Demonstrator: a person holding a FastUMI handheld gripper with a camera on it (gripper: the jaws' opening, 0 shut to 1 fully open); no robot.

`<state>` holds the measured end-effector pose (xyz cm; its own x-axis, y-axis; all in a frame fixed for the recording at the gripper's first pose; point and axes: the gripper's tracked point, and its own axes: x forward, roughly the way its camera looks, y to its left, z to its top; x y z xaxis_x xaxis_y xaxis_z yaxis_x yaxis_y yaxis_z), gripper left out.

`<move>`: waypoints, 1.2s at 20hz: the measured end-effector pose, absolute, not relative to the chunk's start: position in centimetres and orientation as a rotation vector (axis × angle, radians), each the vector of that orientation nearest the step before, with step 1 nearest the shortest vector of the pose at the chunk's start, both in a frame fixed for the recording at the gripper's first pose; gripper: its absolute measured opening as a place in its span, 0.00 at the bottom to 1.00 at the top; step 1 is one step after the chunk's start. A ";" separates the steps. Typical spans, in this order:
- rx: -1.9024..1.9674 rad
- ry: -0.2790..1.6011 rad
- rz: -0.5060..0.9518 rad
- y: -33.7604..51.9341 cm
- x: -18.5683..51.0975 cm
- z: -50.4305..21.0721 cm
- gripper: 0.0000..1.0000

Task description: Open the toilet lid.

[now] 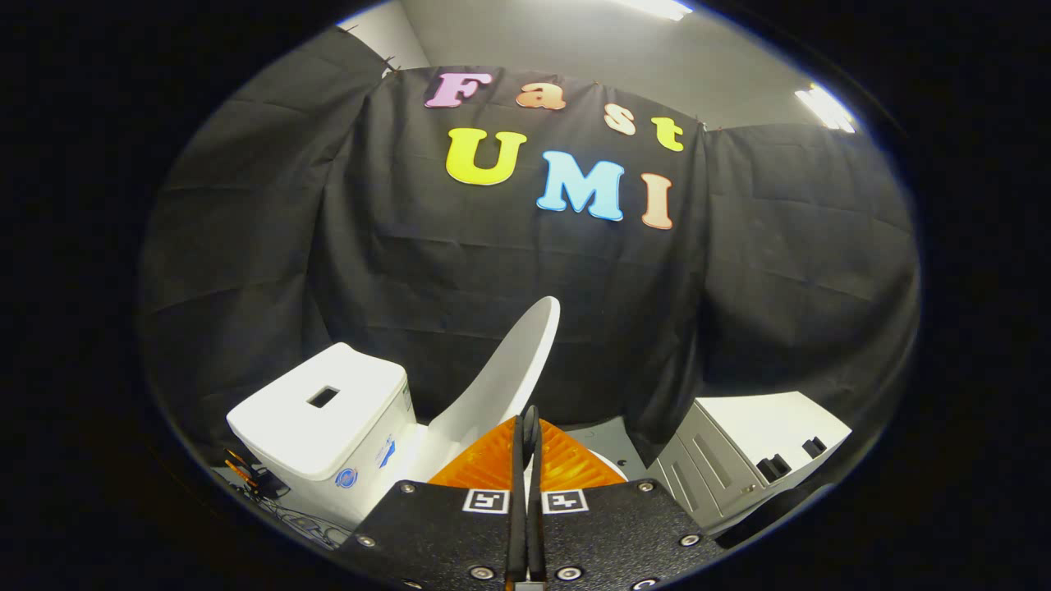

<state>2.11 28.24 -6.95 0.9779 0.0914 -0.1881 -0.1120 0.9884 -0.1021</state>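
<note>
1. Status: the white plastic toilet lid (pixel 505 369) stands raised, tilted up and leaning back toward the white ceramic cistern (pixel 324 414). Judging from this, the opening is largely done.
2. What's left, as a judgement: the lid doesn't look fully back against the cistern; there's a visible gap between the two. It may need a last nudge to rest there, or it may already hold at its stop. Can't tell from this angle.
3. Tongs (pixel 528 427): the two fingers are pressed together along their length, no gap between them and nothing held. Narrow, effectively closed on themselves.
4. Lid relative to the tongs: just ahead of the fingertips and rising above them, leaning off to their left. The lower part of the lid sits right beside the tips. Whether the tips touch the lid surface I can't tell; the finger bodies hide the contact zone.
5. Cistern: left of the tongs and beyond the lid, with a rectangular slot in its top.
6. A white boxy cabinet with grey panels (pixel 759 451) sits to the right of the tongs, well apart from the lid.
7. The bowl and seat are mostly hidden under the tong bodies, so the seat position can't be confirmed.
8. Risk call: if the lid isn't at its stop, it could drop shut.
</note>
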 end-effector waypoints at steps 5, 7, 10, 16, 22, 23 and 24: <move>-0.164 0.154 0.131 31.2 1.8 -5.7 0.00; -0.162 0.143 0.144 32.5 1.6 -5.5 0.00; -0.184 0.125 0.159 34.1 1.3 -4.8 0.00; -0.193 0.114 0.178 37.5 0.8 -4.0 0.00; -0.182 0.106 0.228 41.0 0.5 -3.4 0.00; -0.174 0.108 0.239 41.6 0.4 -3.4 0.00; -0.161 0.113 0.252 42.1 0.3 -3.5 0.00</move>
<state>0.26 42.13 -3.48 0.9622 0.2391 -0.1308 -0.2570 0.9556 -0.1441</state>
